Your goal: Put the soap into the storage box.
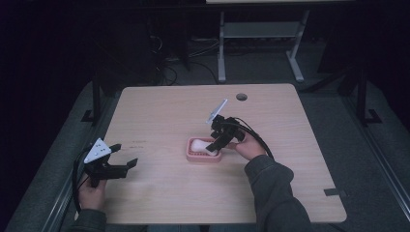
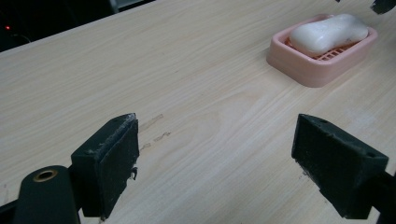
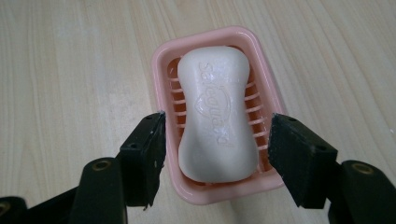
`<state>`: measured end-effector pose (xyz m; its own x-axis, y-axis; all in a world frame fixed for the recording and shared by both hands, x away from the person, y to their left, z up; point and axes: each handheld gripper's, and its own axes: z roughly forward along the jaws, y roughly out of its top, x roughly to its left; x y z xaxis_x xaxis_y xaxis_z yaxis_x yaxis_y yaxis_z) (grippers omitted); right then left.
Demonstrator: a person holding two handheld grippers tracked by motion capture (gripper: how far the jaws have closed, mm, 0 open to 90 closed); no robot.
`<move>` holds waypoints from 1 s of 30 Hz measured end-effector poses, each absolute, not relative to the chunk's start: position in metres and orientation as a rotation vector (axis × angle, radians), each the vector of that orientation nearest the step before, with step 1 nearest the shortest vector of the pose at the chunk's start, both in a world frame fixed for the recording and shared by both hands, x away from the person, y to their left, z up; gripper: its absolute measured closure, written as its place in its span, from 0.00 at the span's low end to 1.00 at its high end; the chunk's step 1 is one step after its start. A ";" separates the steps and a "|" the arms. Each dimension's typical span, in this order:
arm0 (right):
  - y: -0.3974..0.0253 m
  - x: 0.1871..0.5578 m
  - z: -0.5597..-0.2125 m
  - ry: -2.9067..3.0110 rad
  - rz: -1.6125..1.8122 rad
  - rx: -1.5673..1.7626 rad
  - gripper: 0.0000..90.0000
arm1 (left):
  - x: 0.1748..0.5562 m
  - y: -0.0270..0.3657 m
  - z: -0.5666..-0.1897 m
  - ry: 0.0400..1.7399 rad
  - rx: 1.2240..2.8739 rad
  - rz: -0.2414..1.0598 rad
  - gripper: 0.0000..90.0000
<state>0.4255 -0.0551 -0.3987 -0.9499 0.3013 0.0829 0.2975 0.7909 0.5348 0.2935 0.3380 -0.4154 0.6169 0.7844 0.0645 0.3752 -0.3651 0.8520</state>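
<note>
A white bar of soap point(image 3: 217, 114) lies in a pink slotted soap dish point(image 3: 163, 65) near the table's middle point(image 1: 203, 155). My right gripper point(image 3: 218, 140) hangs open just over the dish's near end, one jaw on each side of the soap, with a gap to the bar on both sides. In the high view the right gripper point(image 1: 212, 146) tilts down onto the dish from the right. My left gripper point(image 1: 124, 155) is held open near the table's front left, with nothing in it. From the left gripper view point(image 2: 215, 163) the soap point(image 2: 329, 32) and dish point(image 2: 322, 70) lie far off at the upper right.
The light wooden table point(image 1: 159, 111) has a round cable hole point(image 1: 241, 96) at the back and faint dark marks point(image 1: 138, 142) near the left gripper. A strip of black tape point(image 1: 335, 192) sits at the front right edge. A desk frame point(image 1: 261, 43) stands on the floor beyond.
</note>
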 end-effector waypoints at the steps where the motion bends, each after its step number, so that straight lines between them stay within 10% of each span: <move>1: -0.056 0.425 -0.398 2.966 0.893 0.501 0.40 | 0.293 0.338 -0.415 0.915 1.977 0.599 0.16; 30: -0.086 0.406 -0.392 2.949 0.903 0.544 0.38 | 0.294 0.336 -0.416 0.916 1.972 0.597 0.16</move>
